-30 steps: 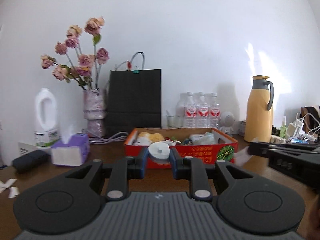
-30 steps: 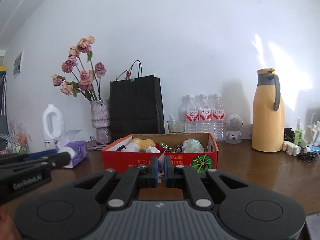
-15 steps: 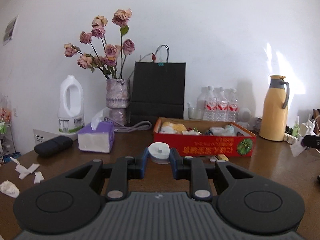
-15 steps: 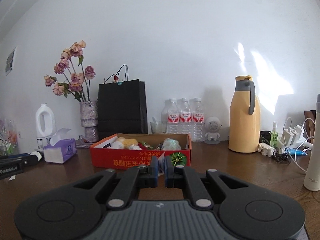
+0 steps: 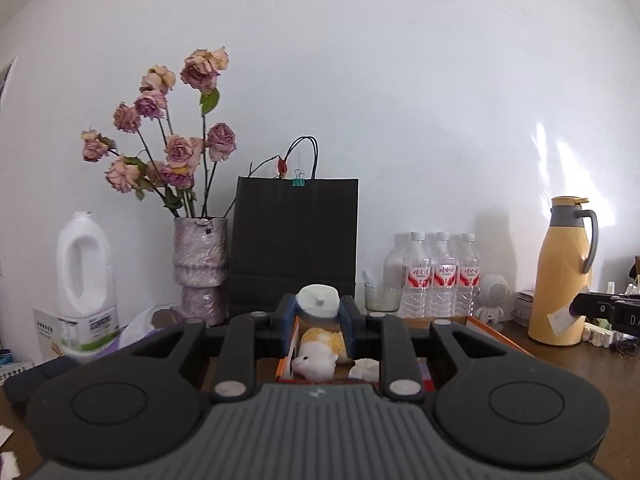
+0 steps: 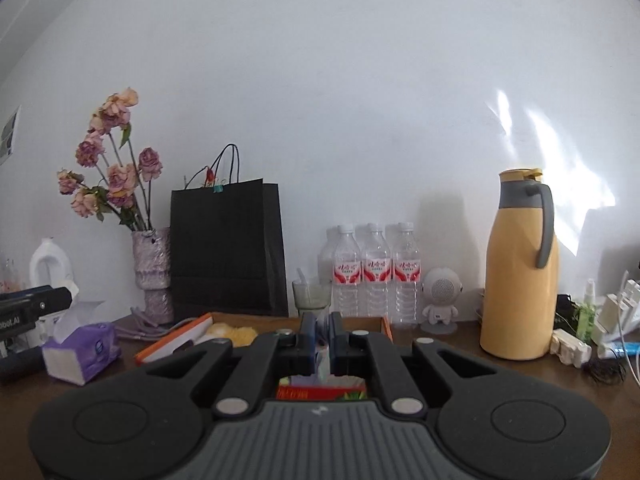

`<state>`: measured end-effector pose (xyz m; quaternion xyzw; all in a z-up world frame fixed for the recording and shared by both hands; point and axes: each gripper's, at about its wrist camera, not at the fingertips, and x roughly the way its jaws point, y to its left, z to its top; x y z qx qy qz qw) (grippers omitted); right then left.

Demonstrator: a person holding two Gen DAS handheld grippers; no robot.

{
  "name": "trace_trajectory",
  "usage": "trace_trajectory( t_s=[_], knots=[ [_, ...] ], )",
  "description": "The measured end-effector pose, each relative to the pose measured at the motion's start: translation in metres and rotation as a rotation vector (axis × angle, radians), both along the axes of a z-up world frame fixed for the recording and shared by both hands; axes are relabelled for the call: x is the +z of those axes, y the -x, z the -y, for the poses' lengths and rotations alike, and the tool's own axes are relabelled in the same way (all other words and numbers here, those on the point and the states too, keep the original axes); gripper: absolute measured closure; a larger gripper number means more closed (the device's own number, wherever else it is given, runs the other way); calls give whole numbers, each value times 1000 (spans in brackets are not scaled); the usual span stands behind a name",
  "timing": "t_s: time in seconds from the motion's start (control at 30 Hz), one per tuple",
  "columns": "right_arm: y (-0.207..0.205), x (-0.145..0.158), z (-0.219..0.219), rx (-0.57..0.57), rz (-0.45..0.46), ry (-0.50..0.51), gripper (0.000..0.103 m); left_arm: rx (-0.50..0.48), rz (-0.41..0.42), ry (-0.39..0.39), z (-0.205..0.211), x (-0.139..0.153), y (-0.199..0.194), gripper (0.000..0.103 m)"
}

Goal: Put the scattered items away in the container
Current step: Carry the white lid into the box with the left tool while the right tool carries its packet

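My left gripper [image 5: 319, 312] is shut on a white round lid-like item [image 5: 318, 298] and holds it above the near left end of the red cardboard box [image 5: 286, 360]. A yellow-and-white plush [image 5: 320, 350] lies in the box below. My right gripper [image 6: 322, 330] is shut on a thin pale, translucent item [image 6: 322, 354] above the same box [image 6: 320, 393], whose orange rim [image 6: 176, 342] shows to the left. The right gripper's body also shows at the right edge of the left wrist view [image 5: 608, 312].
Along the wall stand a white jug [image 5: 82, 284], a vase of dried roses [image 5: 200, 268], a black paper bag [image 5: 296, 244], a glass [image 6: 311, 294], three water bottles [image 6: 376, 272], a small speaker figure [image 6: 440, 300] and a yellow thermos [image 6: 520, 272]. A purple tissue pack [image 6: 82, 350] lies left; chargers and cables [image 6: 608, 320] right.
Both grippers have moved forward and now hang over the box; it fills the space under the fingers. Each still holds its item.
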<state>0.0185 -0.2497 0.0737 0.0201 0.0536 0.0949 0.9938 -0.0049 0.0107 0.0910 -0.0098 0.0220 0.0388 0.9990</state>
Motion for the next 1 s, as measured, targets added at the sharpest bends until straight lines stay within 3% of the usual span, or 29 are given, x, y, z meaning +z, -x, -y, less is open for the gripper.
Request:
trace_trajectory(
  t_s=[0.53,0.7,0.8,0.93,1.0],
  knots=[
    [-142,13,-9,-1,-34,-5,98,-17,-92,-23,3,-2,-157,79],
    [-191,22,-13,42,-199,24,98,4,-349,3,-3,15,-212,79],
    [-229,28,-10,104,-384,0,98,-48,-513,17,-9,23,-246,79],
    [-282,29,-11,213,-657,-45,98,-148,-761,111,-20,23,-295,79],
    [-302,24,-15,256,-788,-69,98,-185,-857,105,-17,18,-314,79]
  ],
)
